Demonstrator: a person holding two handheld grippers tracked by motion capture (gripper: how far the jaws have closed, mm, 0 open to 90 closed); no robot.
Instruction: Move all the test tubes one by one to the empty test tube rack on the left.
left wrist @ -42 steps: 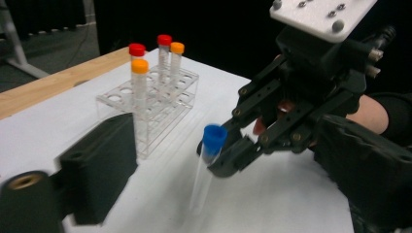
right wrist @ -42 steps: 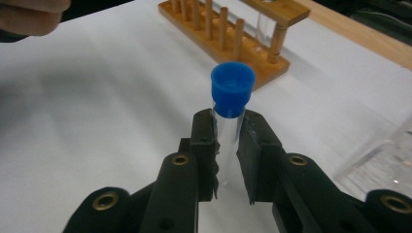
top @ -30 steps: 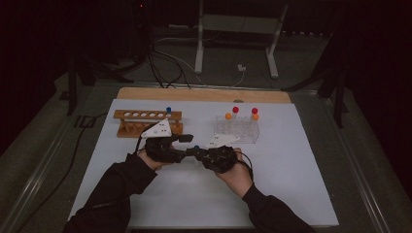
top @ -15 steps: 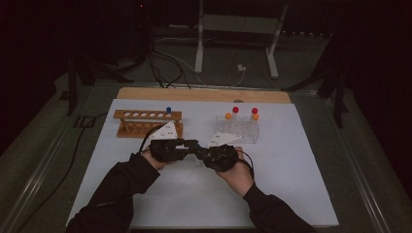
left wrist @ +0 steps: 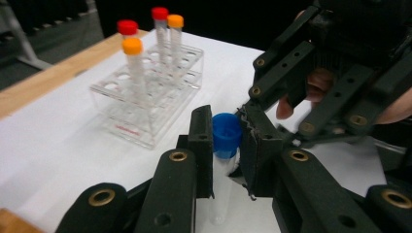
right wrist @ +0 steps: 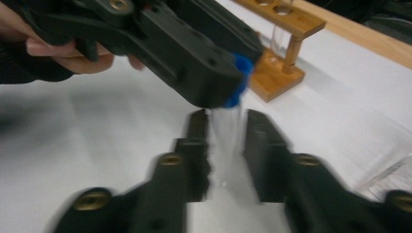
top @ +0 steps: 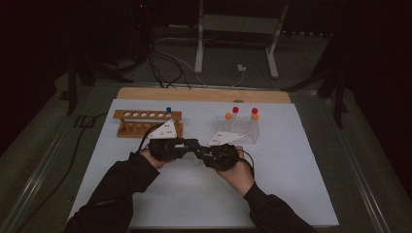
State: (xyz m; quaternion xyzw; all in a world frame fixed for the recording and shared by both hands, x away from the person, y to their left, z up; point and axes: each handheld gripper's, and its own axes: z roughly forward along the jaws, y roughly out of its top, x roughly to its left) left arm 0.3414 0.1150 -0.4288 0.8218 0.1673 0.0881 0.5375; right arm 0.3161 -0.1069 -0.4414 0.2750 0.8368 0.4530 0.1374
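A clear tube with a blue cap (left wrist: pixel 226 135) hangs upright just above the white table between the two grippers. My left gripper (left wrist: pixel 226 145) is shut on the blue cap, and its jaws have just been closing. My right gripper (right wrist: pixel 227 145) faces it from the other side. Its jaws stand on both sides of the tube's clear body (right wrist: pixel 226 133) and have just been opening, with a thin gap on each side. In the high view the left gripper (top: pixel 193 144) and the right gripper (top: pixel 201 152) meet tip to tip at the table's middle.
A wooden rack (top: pixel 145 125) with one blue-capped tube (top: pixel 168 111) stands at the back left. A clear plastic rack (top: pixel 240 130) at the back right holds several tubes with red and orange caps. A wooden board (top: pixel 204 94) runs along the far edge.
The left gripper's jaws have closed onto the tube's cap. Both hands have stayed where they were at the middle of the table.
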